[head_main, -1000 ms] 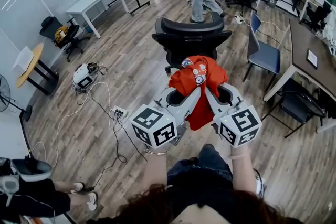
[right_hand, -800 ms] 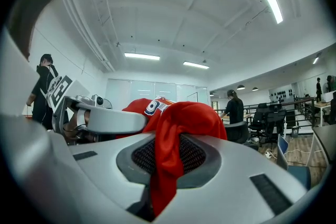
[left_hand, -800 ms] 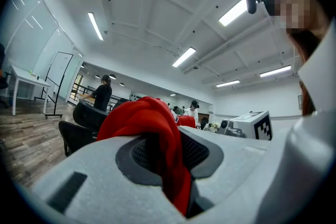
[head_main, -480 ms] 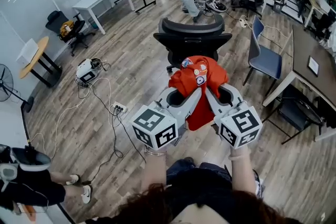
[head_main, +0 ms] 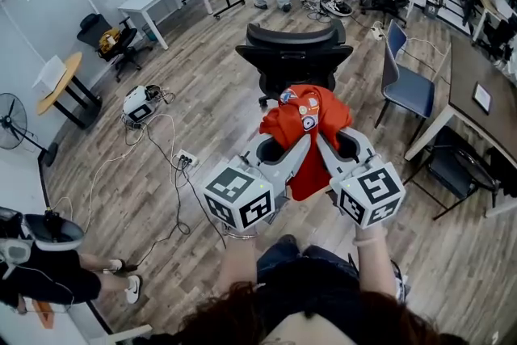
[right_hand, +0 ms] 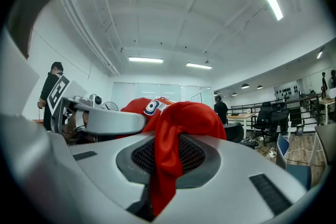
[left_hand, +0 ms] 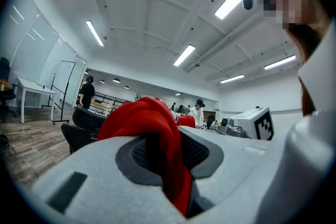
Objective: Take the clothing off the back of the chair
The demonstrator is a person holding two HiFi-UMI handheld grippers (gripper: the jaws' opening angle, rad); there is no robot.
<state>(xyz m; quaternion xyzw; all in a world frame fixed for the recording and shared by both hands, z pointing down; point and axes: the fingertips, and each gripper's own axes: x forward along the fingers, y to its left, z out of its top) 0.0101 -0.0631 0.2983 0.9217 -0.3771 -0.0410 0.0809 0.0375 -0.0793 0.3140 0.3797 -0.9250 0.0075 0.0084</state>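
Wood-plank flooring [head_main: 202,125] is spreading across an open office, with a black chair [head_main: 295,61] standing ahead of the person.

From the head view, the red clothing [head_main: 305,121] is hanging bunched on the near side of that chair. It seems to be clear of the backrest, though the gap is hard to judge from above. The left gripper [head_main: 280,140] and right gripper [head_main: 333,137] are meeting the clothing just short of the chair.

In the left gripper view, the nearly closed jaws are pinching a red fold, with the chair showing beyond.

In the right gripper view, the jaws are likewise clamping narrowly on a fold.

The lifting-off step looks about finished. The next move is calling for both pinches staying firm while the clothing is being carried away from the chair.
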